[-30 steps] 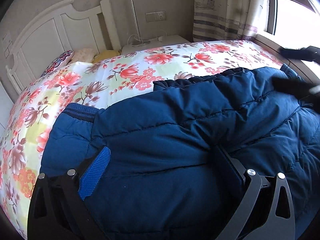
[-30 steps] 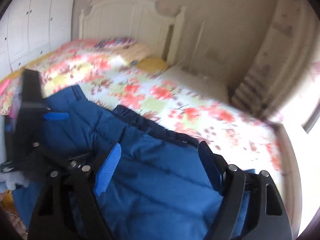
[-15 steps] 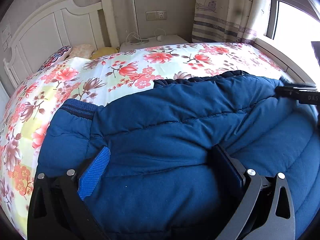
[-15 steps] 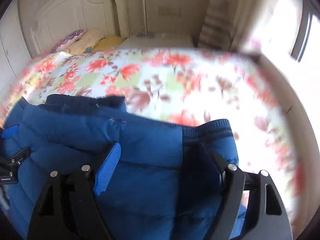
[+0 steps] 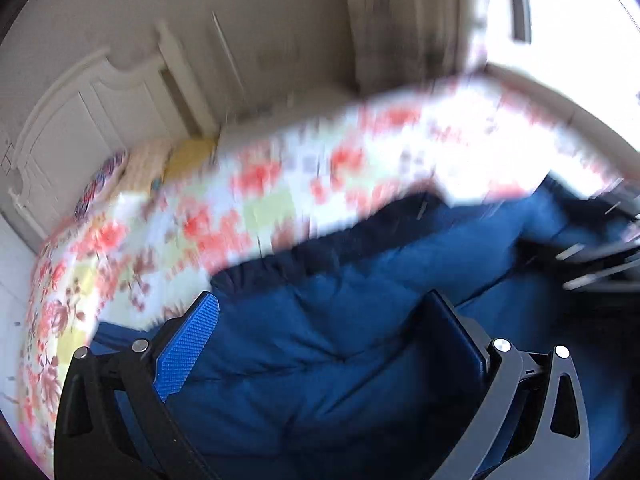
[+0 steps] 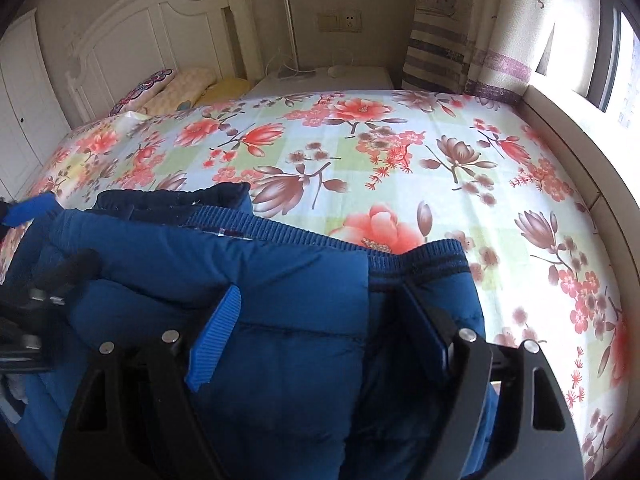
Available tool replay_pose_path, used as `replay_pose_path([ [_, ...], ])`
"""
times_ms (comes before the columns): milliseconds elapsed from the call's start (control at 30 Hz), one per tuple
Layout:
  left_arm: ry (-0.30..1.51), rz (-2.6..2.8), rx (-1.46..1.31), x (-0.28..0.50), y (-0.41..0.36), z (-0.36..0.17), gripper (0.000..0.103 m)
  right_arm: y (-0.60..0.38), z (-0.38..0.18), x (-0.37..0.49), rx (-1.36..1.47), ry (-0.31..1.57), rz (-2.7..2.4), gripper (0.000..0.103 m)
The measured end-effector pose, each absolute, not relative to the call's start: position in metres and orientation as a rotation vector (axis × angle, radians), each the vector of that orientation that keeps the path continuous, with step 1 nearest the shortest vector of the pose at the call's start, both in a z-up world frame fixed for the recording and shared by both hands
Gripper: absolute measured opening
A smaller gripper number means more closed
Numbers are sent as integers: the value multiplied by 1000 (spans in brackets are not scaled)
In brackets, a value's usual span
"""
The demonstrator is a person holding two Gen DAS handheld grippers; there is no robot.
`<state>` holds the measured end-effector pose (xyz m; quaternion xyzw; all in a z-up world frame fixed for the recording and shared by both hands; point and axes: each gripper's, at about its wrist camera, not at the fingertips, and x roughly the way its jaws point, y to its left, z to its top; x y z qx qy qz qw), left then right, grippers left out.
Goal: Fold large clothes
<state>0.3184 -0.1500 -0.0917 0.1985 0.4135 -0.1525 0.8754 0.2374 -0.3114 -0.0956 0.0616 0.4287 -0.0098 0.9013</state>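
Since a second ago, both claws have swung across the floral bed (image 6: 400,152). Each stands wide, the right claw (image 6: 328,328) and left claw (image 5: 320,332) both pressing into the blue padded jacket (image 6: 280,300) bulging between their fingers on the bed's near edge.

One blue padded jacket (image 6: 280,320). One floral bedspread (image 6: 400,152). One white headboard (image 6: 132,36). Three pillows (image 6: 180,88). One nightstand (image 6: 320,80). One wall socket (image 6: 340,21). One striped curtain (image 6: 460,32). Two grippers: left gripper (image 5: 320,336), right gripper (image 6: 320,320).
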Motion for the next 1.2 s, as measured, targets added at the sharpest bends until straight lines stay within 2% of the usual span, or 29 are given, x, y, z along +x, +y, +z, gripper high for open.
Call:
replay_pose_path([
  [67, 915, -369, 284, 333, -135, -98, 99, -311, -96, 238, 130, 887, -19, 80],
  [167, 925, -396, 253, 335, -126, -97, 99, -310, -97, 238, 126, 889, -19, 81],
  [400, 869, -244, 207, 343, -49, -57, 99, -309, -97, 237, 136, 885, -18, 81],
  [500, 899, -90, 298, 356, -2, -83, 99, -309, -98, 237, 140, 883, -16, 81],
  [600, 976, -167, 54, 370, 46, -101, 99, -309, -98, 237, 139, 880, -15, 81],
  [800, 936, -103, 168, 363, 29, -102, 99, -299, -91, 242, 62, 921, -61, 83],
  [933, 937, -112, 139, 361, 33, -100, 99, -260, -52, 222, -4, 791, -32, 83],
  [1000, 938, -113, 138, 362, 31, -101, 99, -225, -42, 218, -74, 768, 49, 87],
  [1133, 936, -113, 138, 363, 32, -101, 99, -170, -78, 235, -273, 875, 150, 90],
  [1200, 934, -115, 130, 363, 33, -101, 99, -172, -95, 247, -232, 939, 171, 93],
])
